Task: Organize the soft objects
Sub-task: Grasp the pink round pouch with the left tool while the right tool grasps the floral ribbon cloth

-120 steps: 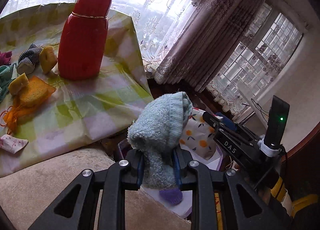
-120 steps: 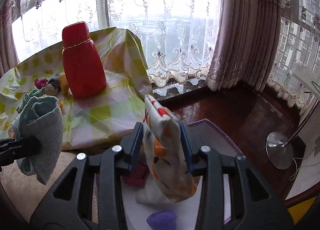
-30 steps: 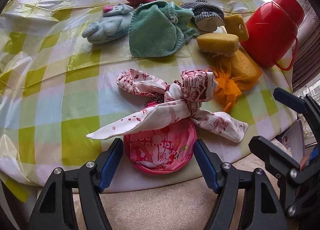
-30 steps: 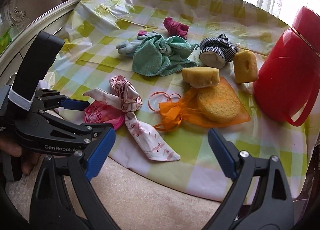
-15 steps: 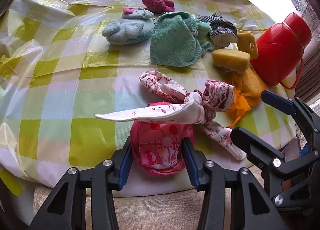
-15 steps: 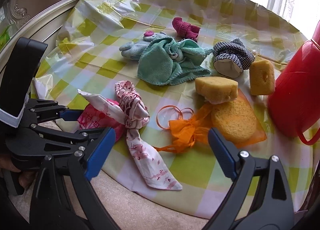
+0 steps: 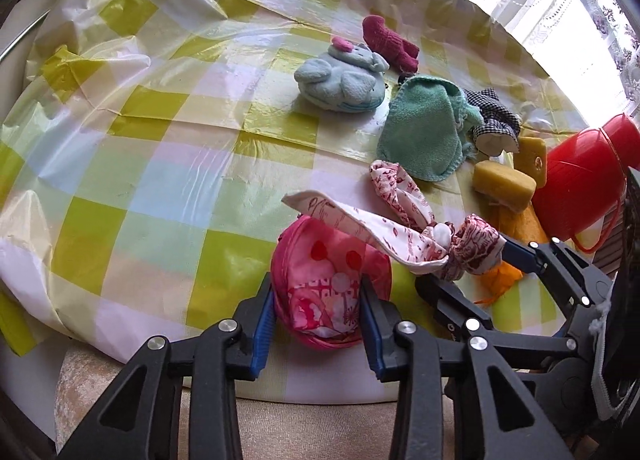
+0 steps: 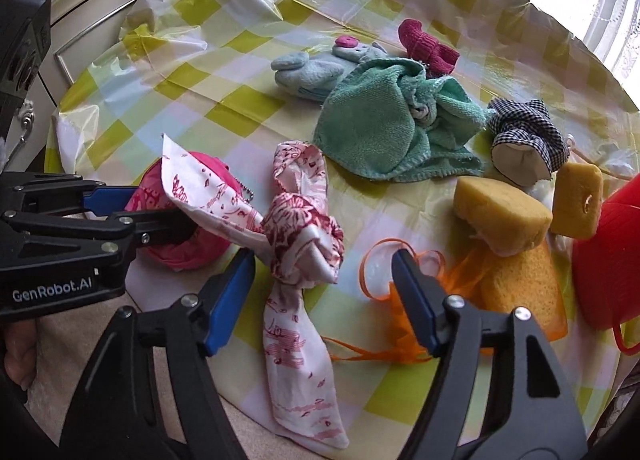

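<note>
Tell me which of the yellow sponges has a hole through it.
The small upright sponge block beside the red jug. The loaf-shaped sponge and the round one in orange mesh show no hole.

Left gripper (image 7: 318, 318): blue-padded fingers (image 7: 262, 320) closed against both sides of the round pink fabric pouch (image 7: 330, 292). Right gripper (image 8: 322, 296): fingers (image 8: 228, 292) spread wide, straddling the knotted red-and-white printed cloth (image 8: 300, 244) without contact.

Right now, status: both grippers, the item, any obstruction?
Left gripper shut on pink pouch at table edge. Right gripper open, straddling knotted red-print scarf. Scarf tail drapes over the pouch; could drag along on lift.
</note>
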Motion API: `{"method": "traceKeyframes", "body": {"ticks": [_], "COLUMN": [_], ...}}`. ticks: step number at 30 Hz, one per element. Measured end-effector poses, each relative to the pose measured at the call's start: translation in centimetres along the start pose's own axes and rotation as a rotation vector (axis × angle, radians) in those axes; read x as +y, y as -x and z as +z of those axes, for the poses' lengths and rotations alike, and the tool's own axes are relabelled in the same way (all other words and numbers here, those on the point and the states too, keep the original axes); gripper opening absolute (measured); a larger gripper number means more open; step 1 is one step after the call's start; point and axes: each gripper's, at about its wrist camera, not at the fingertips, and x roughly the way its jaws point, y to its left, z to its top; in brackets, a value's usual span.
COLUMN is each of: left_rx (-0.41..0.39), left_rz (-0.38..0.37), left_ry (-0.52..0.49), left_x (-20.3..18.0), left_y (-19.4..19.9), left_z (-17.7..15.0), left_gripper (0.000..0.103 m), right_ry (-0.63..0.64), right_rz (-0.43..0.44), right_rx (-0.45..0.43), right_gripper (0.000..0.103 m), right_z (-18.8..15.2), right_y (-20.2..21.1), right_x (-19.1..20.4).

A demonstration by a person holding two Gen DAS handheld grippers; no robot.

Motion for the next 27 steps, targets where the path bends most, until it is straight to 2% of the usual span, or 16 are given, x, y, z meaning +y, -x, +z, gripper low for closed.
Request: {"method": "traceKeyframes", "body": {"ticks": [2,6,10,17,27], "left_rx": [-0.006,-0.014,-0.029,-0.059,-0.14], "left_rz": [0.003,0.003,0.002,0.008,0.01], "left_ry": [0.006,0.007,0.006,-0.016,-0.083], "left_x": [0.0,0.0,-0.3,-1.2,-3.8], "left_y": [-0.1,0.1,0.3,1.1,3.7], "left_z": [-0.1,-0.2,-0.2,-0.4,-0.6], "left_gripper": [0.039,0.039,0.039,0.038,0.038], "right_ry": [0.011,0.006,-0.001,-0.005,-0.104], "right_rz": [0.0,0.032,0.029,-0.038,-0.05], "right_rx": [0.009,0.007,-0.048,-0.131,-0.171], "right_gripper": [0.062,0.033,0.031,0.031,0.031], "right_z": [0.2,0.1,-0.1,-0.5,-2.8], "right_y": [-0.6,-0.8,0.4,3.0,6.8], "right_x": [0.3,0.1,0.1,0.1,-2.0]}}
